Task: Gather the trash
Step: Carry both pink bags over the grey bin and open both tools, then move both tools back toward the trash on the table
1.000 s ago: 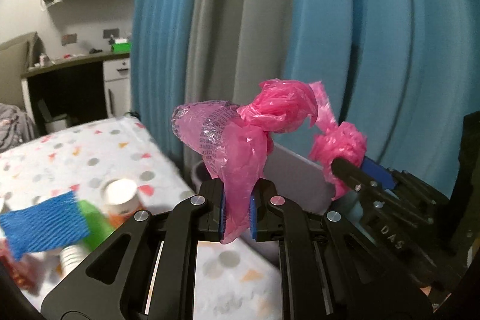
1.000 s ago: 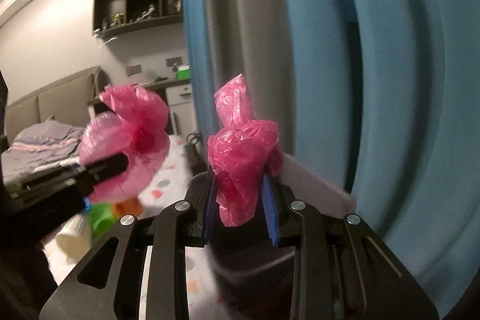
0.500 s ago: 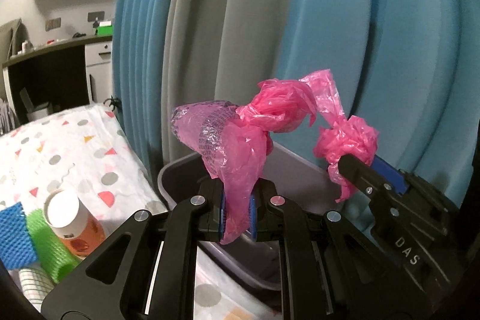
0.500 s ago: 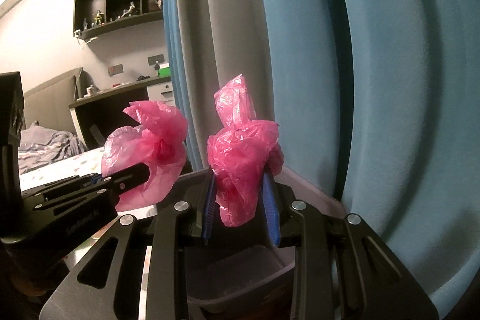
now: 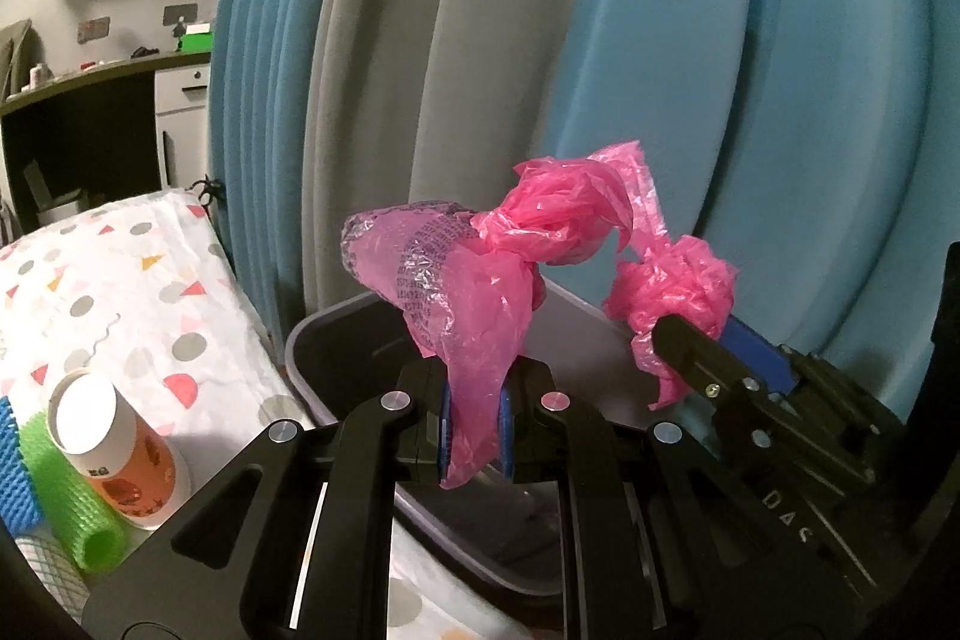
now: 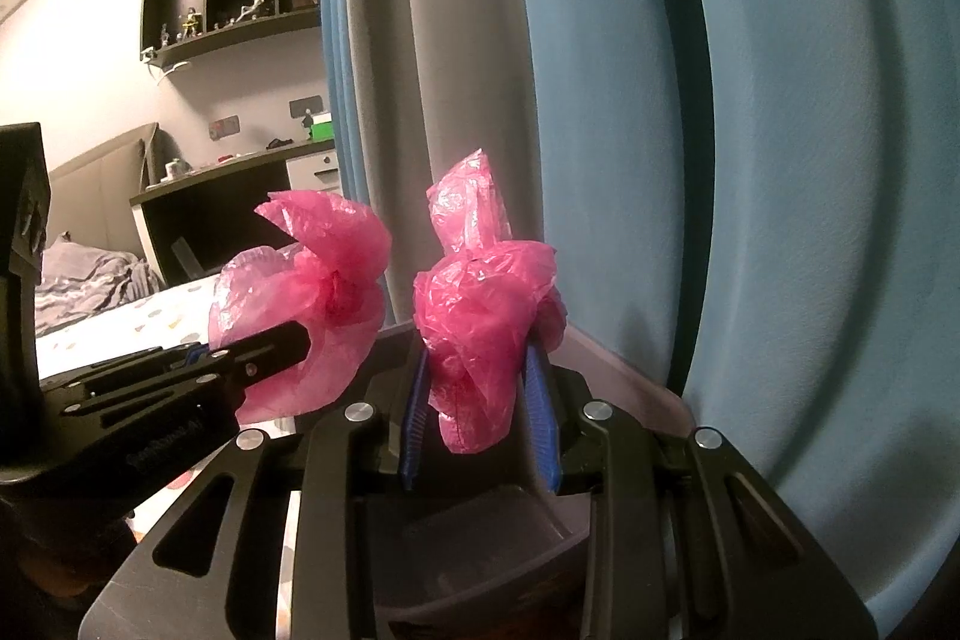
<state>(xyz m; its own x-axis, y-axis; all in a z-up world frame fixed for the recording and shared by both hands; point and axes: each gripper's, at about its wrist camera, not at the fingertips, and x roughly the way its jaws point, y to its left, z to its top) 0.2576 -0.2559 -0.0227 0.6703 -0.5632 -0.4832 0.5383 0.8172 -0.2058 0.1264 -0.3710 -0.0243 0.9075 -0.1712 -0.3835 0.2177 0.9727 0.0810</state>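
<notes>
A crumpled pink plastic bag [image 5: 474,304] hangs between both grippers above a grey bin [image 5: 336,340]. My left gripper [image 5: 474,430] is shut on one end of the pink bag. In the left wrist view the right gripper [image 5: 708,340] comes in from the right, pinching the bag's other bunched end [image 5: 678,280]. In the right wrist view my right gripper [image 6: 480,412] is shut on that bunch of pink bag [image 6: 480,316], and the left gripper [image 6: 282,340] enters from the left with its end. The bin's dark inside [image 6: 480,538] lies just below the fingers.
A bed with a spotted cover [image 5: 120,292] lies to the left. On it stand a paper cup [image 5: 114,448], a green foam net [image 5: 66,496] and a blue net [image 5: 12,472]. Blue and grey curtains [image 5: 660,40] hang close behind the bin. A desk [image 6: 228,196] stands far back.
Both grippers have moved with the pink bag toward the curtains and lower, over the grey bin. The bed items have slid left in the left wrist view. Both grips are unchanged.
</notes>
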